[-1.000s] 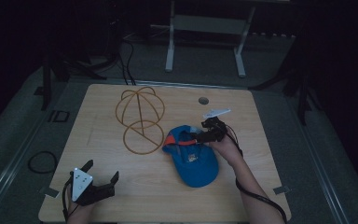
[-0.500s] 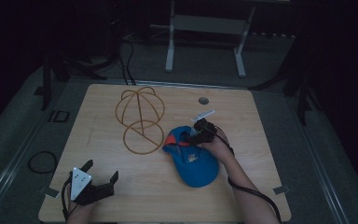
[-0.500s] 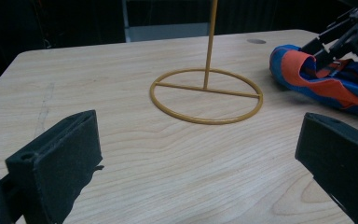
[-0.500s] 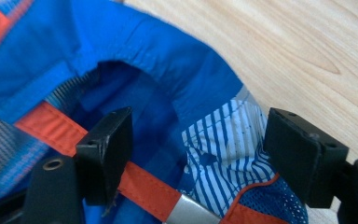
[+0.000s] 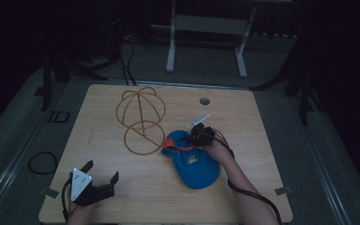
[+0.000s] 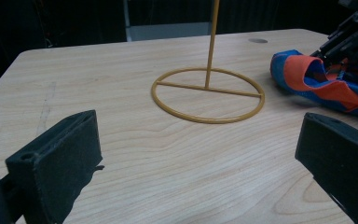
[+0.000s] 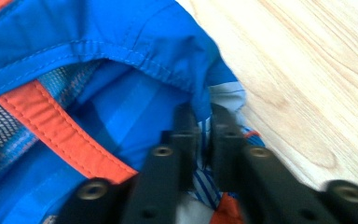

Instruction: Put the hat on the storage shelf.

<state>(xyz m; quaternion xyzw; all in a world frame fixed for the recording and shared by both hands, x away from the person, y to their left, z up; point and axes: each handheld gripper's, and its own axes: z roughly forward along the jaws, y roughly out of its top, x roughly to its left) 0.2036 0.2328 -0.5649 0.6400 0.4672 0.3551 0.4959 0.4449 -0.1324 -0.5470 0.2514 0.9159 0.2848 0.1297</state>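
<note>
A blue cap (image 5: 194,164) with orange trim lies upside down on the wooden table (image 5: 262,140), right of centre. My right gripper (image 5: 198,136) is at the cap's far rim. In the right gripper view its jaws have just been closing and are now shut (image 7: 203,116) on a fold of the cap (image 7: 98,42) edge. The left gripper (image 5: 101,171) rests open near the front left corner, holding nothing. Its wide-apart jaws (image 6: 198,154) face the cap (image 6: 326,81) and a yellow wire hat stand (image 6: 208,95).
The yellow wire hat stand (image 5: 140,115) stands left of the cap, with a domed frame over a ring base. A small round hole (image 5: 205,101) is in the table's far side. Metal frame legs (image 5: 171,42) stand on the floor beyond the table.
My right gripper has come down and slightly left onto the cap's rim and its jaws have shut on the fabric. The left gripper has not moved.
</note>
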